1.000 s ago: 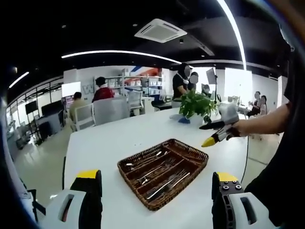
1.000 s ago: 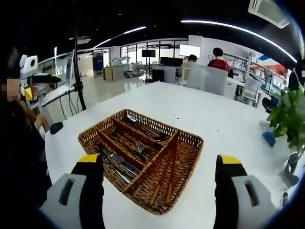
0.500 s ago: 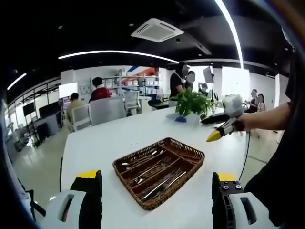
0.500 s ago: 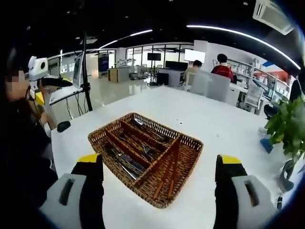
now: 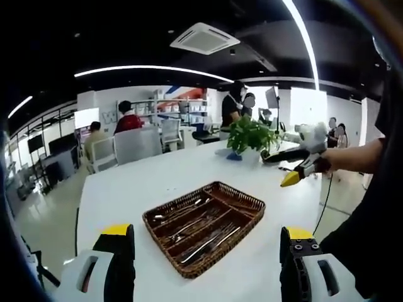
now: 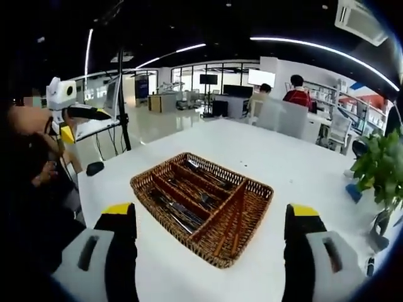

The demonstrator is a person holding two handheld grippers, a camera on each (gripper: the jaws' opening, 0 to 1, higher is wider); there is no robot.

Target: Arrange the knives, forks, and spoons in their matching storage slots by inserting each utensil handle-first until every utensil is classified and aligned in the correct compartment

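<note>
A brown wicker tray (image 5: pixel 252 217) lies on a white table (image 5: pixel 164 179), split by woven walls into long slots; in the left gripper view it sits ahead of the left gripper (image 5: pixel 204 248), framed between its two yellow-tipped fingers (image 5: pixel 116 231) but well apart from them, with bare tabletop between; those fingers stand spread wide with nothing between them. Silver utensils (image 5: pixel 201 231) lie lengthwise in the slots, too small to sort into knives, forks or spoons.

In the right gripper view the same tray (image 6: pixel 258 198) lies ahead of the right gripper (image 6: pixel 211 242), again between the fingers (image 6: pixel 118 221) yet clear of both; the jaws are parted and hold nothing; dark-handled utensils (image 6: pixel 179 214) fill the left slots, and a slot on the right holds reddish-brown sticks (image 6: pixel 232 220).

The right gripper also shows in the left gripper view (image 5: pixel 296 171), held out above the far right of the table in a person's hand (image 5: pixel 324 165); a potted plant (image 5: pixel 250 135) stands on the table beyond the tray; people sit on chairs (image 5: pixel 135 145) behind the table.
</note>
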